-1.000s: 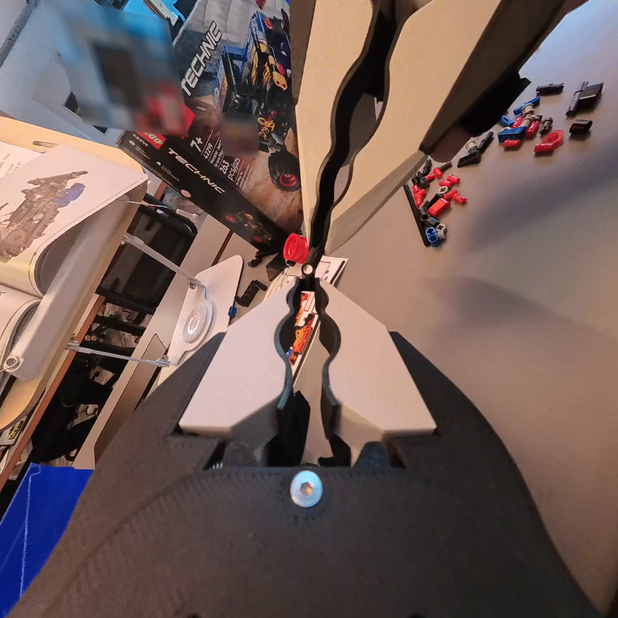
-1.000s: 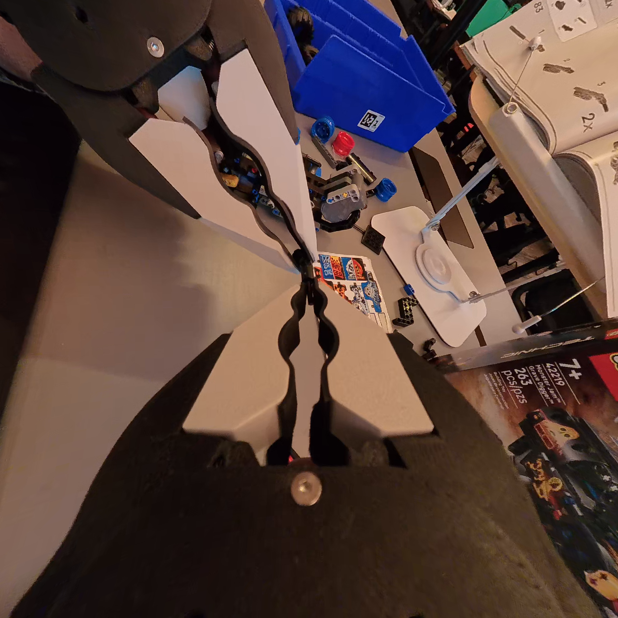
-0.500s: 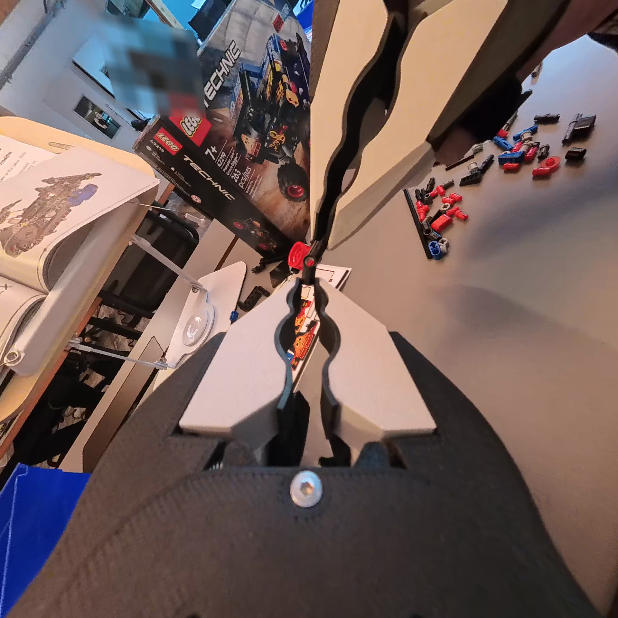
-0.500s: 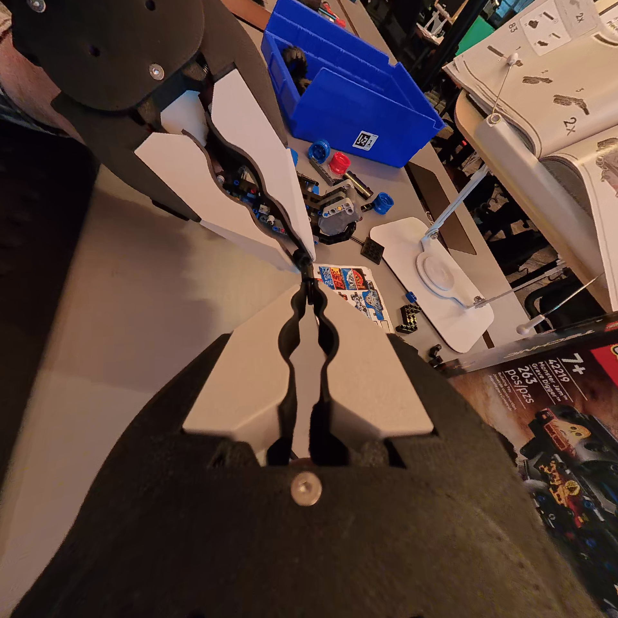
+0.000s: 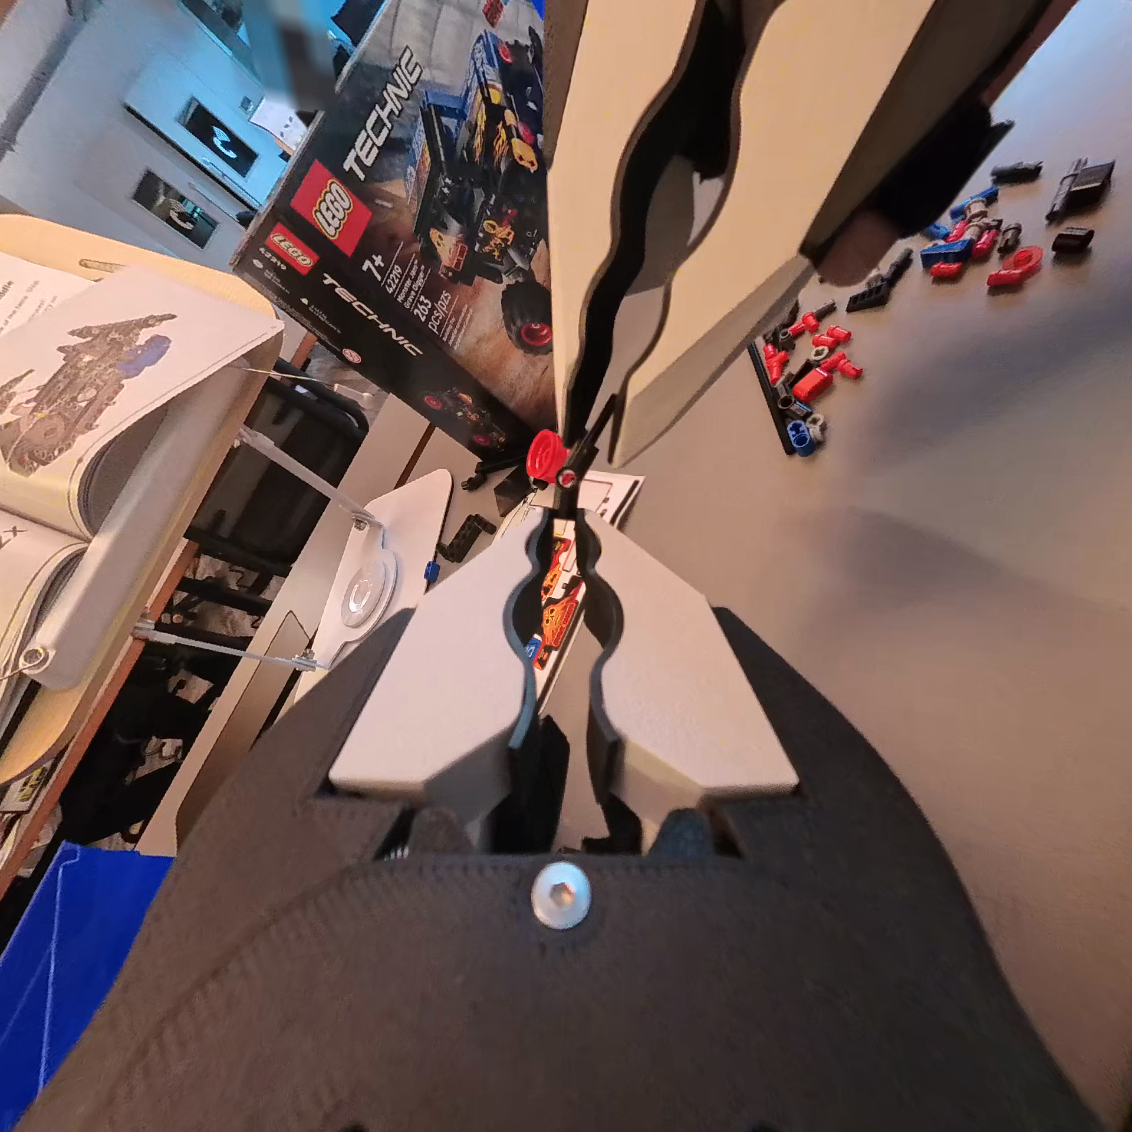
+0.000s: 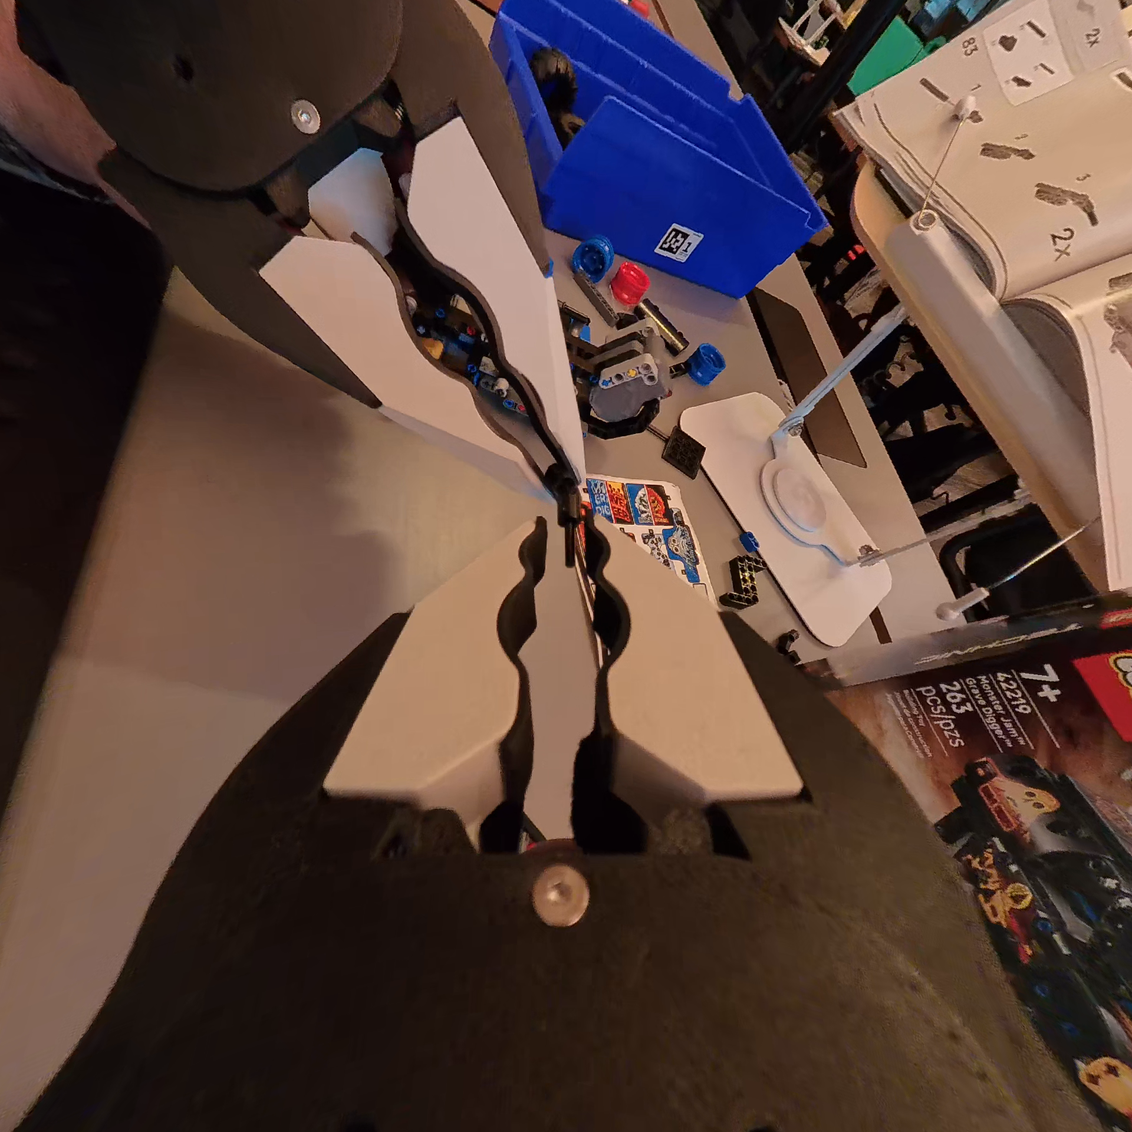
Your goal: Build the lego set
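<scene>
My left claw (image 5: 566, 511) is pinched tight on a thin black axle (image 5: 568, 490), and a small red bush (image 5: 542, 454) sits on that axle just beyond my tips. My right claw (image 6: 566, 539) meets it tip to tip. In the right wrist view its fingers (image 6: 471, 618) stand a narrow gap apart around the other end of the black axle, and I cannot tell whether they touch it, so I judge that side to be letting go or about to regrip. The axle hangs in the air between my two claws, above the sticker sheet (image 6: 649, 520) lying on the counter (image 6: 245, 551).

Farther out, a partly built grey and black chassis (image 6: 625, 380) rests on the counter with blue wheel hubs (image 6: 593, 257) and a red hub (image 6: 631, 282) beside it, just in front of a blue bin (image 6: 667, 202). Red, blue and black pins (image 5: 808, 380) lie loose in small heaps well apart from me. The set's box (image 5: 416, 245) stands behind, and the instruction booklet (image 5: 92, 361) is propped open on a stand.

I judge the build to be early: one small subassembly exists, the stickers are unused, and most parts are still unplaced.
</scene>
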The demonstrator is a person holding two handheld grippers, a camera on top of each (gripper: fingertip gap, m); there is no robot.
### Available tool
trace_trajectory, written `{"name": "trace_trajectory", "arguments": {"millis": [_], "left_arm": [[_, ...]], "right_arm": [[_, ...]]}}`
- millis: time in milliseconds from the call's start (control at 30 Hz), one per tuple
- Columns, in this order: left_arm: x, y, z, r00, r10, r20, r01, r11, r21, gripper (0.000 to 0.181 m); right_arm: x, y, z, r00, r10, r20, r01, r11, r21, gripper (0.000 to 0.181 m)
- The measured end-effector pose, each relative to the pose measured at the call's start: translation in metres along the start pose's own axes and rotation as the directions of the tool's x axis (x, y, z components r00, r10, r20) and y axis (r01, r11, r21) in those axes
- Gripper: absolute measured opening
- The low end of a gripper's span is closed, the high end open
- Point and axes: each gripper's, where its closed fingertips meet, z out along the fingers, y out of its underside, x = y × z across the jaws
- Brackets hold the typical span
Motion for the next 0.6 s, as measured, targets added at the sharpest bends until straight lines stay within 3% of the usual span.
{"name": "trace_trajectory", "arguments": {"millis": [600], "left_arm": [[0.0093, -0.0006, 0.0040, 1.000, 0.011, -0.026, -0.011, 1.000, -0.007, 0.005]], "right_arm": [[-0.0031, 0.0052, 0.0031, 1.000, -0.025, 0.003, 0.025, 0.999, -0.043, 0.005]]}}
